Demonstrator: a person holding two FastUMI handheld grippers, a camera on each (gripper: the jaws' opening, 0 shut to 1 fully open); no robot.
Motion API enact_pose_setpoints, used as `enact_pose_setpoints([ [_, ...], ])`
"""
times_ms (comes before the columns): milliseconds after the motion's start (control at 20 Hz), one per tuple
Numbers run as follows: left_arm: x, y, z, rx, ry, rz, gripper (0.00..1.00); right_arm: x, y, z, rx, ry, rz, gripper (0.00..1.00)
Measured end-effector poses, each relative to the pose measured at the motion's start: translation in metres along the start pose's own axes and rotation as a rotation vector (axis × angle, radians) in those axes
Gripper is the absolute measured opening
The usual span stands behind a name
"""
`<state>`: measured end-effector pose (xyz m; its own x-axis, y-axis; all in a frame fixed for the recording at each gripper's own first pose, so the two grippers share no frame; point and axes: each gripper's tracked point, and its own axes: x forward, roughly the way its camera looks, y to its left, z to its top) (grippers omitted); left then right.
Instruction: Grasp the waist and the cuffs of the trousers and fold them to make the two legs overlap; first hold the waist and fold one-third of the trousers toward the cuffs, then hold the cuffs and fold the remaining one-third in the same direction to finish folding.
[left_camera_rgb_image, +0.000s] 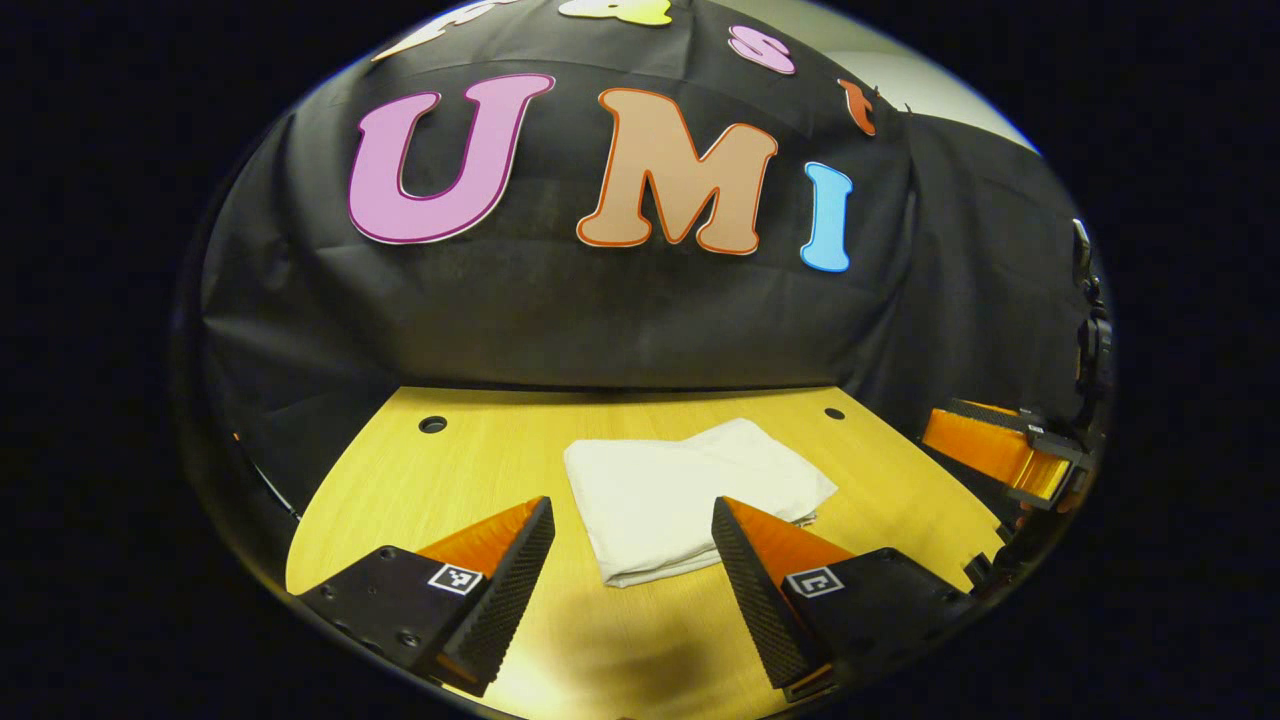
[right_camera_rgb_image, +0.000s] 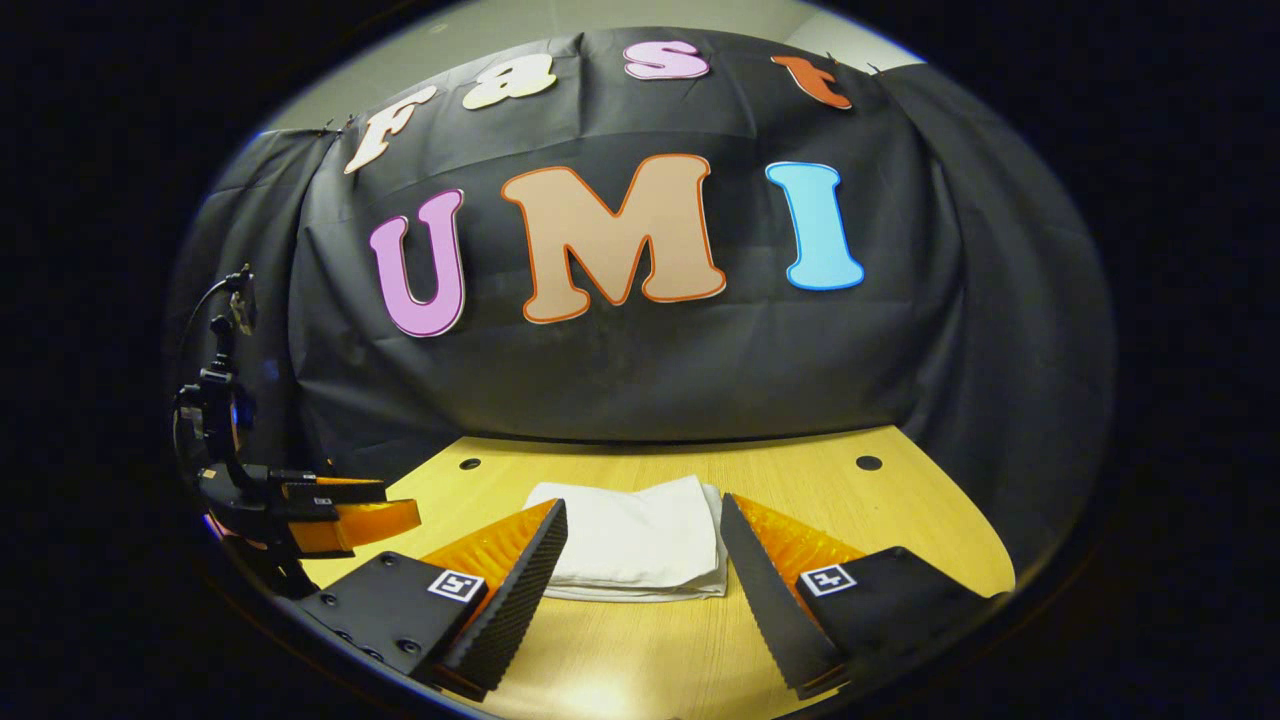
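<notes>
White trousers (left_camera_rgb_image: 680, 490) lie folded into a compact rectangle on the wooden table (left_camera_rgb_image: 480, 450), several layers showing at the near edge. In the left gripper view my left gripper (left_camera_rgb_image: 632, 535) is open above the table, its fingers either side of the bundle's near corner and not touching it. The right gripper view shows the same folded trousers (right_camera_rgb_image: 635, 535) just ahead of my right gripper (right_camera_rgb_image: 643, 535), which is open and holds nothing. The right gripper (left_camera_rgb_image: 1000, 455) also appears at the far right of the left gripper view; the left gripper (right_camera_rgb_image: 330, 515) appears at the left of the right gripper view.
Small round holes (left_camera_rgb_image: 433, 424) (right_camera_rgb_image: 868, 463) mark the table near its back edge. The black booth wall (left_camera_rgb_image: 620, 320) hangs right behind the table. The table's front edge runs below both grippers.
</notes>
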<state>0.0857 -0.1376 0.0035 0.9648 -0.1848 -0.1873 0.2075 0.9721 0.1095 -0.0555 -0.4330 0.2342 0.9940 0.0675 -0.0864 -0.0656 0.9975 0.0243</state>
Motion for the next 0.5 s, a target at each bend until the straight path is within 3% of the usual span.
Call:
enact_pose_setpoints([
  [500, -0.01, -0.008, 0.02, 0.048, -0.051, -0.068, 0.94, -0.02, -0.005, 0.011, -0.056, -0.027, -0.078, 0.99],
])
